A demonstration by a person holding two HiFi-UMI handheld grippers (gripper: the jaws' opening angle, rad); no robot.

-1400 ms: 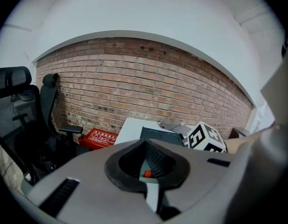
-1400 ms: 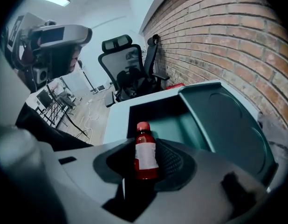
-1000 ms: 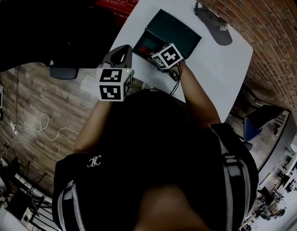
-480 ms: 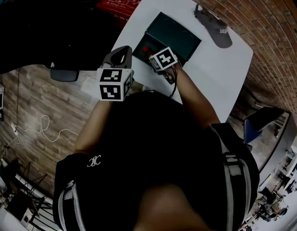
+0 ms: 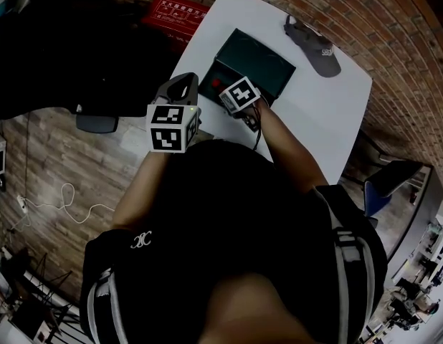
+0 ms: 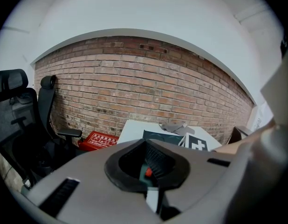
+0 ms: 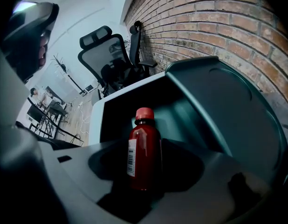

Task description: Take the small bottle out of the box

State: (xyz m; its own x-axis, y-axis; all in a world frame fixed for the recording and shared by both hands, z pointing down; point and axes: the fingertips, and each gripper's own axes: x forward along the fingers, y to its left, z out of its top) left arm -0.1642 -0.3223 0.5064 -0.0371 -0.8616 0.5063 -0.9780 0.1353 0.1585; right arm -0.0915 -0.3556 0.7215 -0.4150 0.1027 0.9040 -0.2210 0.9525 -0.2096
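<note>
A dark green box [image 5: 259,57] stands open on the white table [image 5: 318,120], its lid [image 7: 237,106] tilted back. The small red bottle [image 7: 144,148] has a red cap and a white barcode label. It stands upright between my right gripper's [image 7: 145,171] jaws at the box's near edge, and the jaws look shut on it. In the head view its red cap [image 5: 216,78] shows just ahead of the right gripper [image 5: 232,92]. My left gripper [image 5: 180,89] hangs off the table's left edge, jaws shut and empty, aimed toward the box [image 6: 158,136].
A grey cap [image 5: 312,43] lies on the table's far side. A red case [image 5: 175,9] lies on the floor by the brick wall. Black office chairs [image 6: 23,120] stand to the left. The table's left edge runs beside the left gripper.
The right gripper has shifted slightly back toward me at the box's near edge. The left gripper has hardly moved.
</note>
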